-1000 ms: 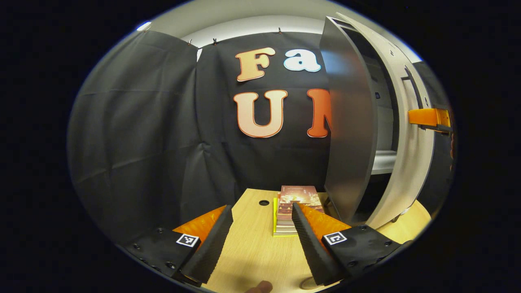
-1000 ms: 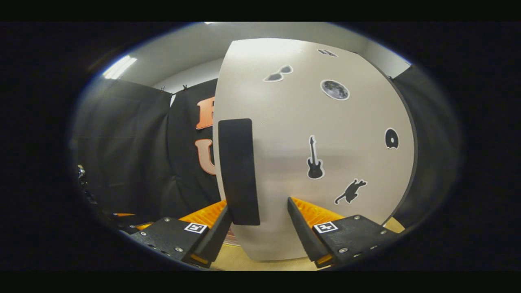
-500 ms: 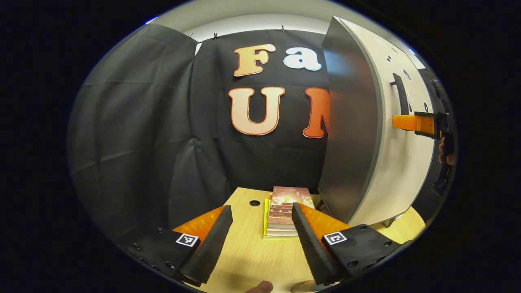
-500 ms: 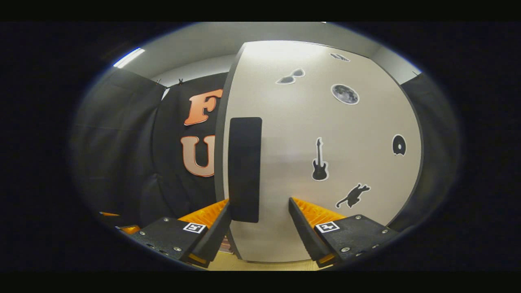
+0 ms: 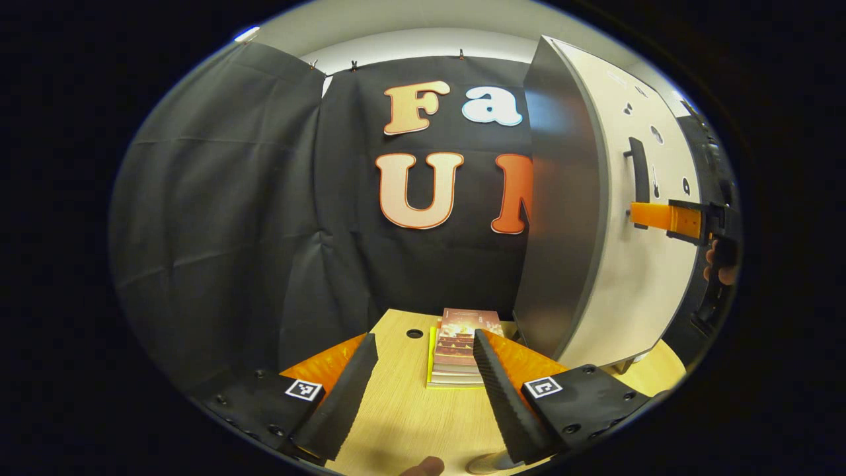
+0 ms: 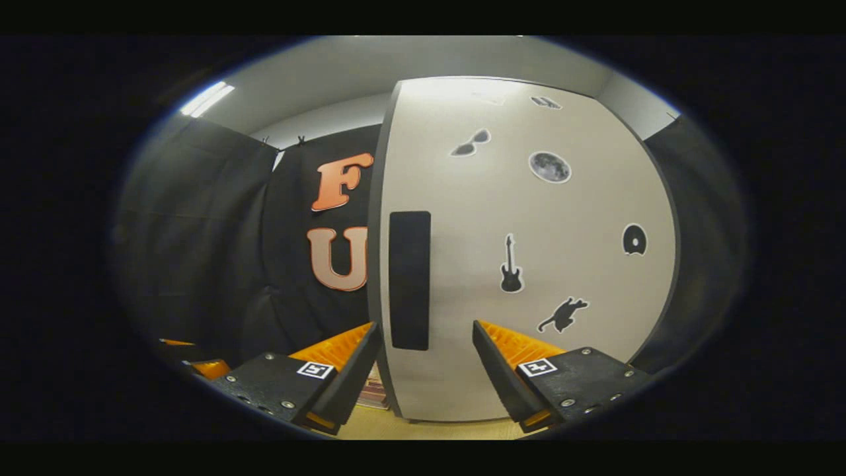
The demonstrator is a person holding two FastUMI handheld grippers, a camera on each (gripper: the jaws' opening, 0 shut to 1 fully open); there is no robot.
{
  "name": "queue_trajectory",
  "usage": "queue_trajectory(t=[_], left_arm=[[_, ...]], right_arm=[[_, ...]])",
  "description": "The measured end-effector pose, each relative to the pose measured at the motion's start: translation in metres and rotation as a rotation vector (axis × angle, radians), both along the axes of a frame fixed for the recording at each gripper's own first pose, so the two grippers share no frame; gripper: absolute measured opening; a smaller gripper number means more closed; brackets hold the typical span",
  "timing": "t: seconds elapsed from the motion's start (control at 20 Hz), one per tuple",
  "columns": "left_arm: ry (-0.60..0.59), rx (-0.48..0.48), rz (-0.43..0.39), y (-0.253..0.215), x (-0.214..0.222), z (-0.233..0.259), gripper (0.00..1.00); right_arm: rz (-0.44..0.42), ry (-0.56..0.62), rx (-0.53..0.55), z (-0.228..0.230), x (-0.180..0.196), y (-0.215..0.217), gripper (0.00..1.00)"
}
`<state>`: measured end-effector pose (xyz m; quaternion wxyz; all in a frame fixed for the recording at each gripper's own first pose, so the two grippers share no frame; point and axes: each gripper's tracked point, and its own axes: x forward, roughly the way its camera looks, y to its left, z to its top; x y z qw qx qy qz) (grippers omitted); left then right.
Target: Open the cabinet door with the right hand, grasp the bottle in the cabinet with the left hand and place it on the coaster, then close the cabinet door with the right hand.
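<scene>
My left gripper (image 5: 418, 383) is spread wide with nothing between its 2 fingers, hanging low over the pale wooden bench (image 5: 410, 416). Straight ahead of it, just past the fingertips, a stack of books (image 5: 459, 347) lies flat on the bench, and a small round hole (image 5: 414, 334) in the benchtop sits a little to the left of the stack. Close under the right finger, at the near edge of the bench, a round rim shows that may be the coaster (image 5: 486, 465); I cannot tell for sure.

Ahead and to the right of my left gripper stands the cabinet (image 5: 562, 231), its grey side panel facing me. In the left gripper view the pale cabinet door (image 5: 628, 291) lies flush along the front, so it looks closed. My right gripper (image 5: 651, 215) shows there too, its finger reaching toward the door just beside the black handle (image 5: 636, 182), with part of my hand (image 5: 720, 264) behind it.

In the right gripper view, my right gripper (image 6: 423, 377) is also spread apart and pinching nothing. The cabinet door (image 6: 529, 264) stands directly ahead, upright, carrying black stickers (image 6: 510, 264). The handle (image 6: 409, 279) rises just above the gap between the 2 fingers, nearer the left one, and neither finger touches it.
</scene>
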<state>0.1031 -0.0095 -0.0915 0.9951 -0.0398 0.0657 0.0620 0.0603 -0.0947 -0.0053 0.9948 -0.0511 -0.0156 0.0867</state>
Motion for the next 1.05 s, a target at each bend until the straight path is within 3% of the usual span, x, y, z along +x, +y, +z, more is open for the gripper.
queue_trajectory(t=[0.3, 0.6, 0.8, 1.05], left_arm=[[-0.051, -0.004, -0.028, -0.027, -0.052, 0.043, 0.95], [-0.079, 0.029, -0.077, -0.06, -0.112, 0.069, 0.95], [-0.099, 0.053, -0.095, -0.075, -0.15, 0.079, 0.95], [-0.126, 0.065, -0.113, -0.088, -0.18, 0.089, 0.95]], right_arm=[[-0.04, 0.002, 0.045, 0.02, -0.103, -0.032, 0.87], [-0.106, 0.053, 0.063, 0.006, -0.215, -0.068, 0.87], [-0.14, 0.058, 0.062, 0.0, -0.267, -0.085, 0.87], [-0.144, 0.052, 0.07, 0.002, -0.299, -0.091, 0.87]])
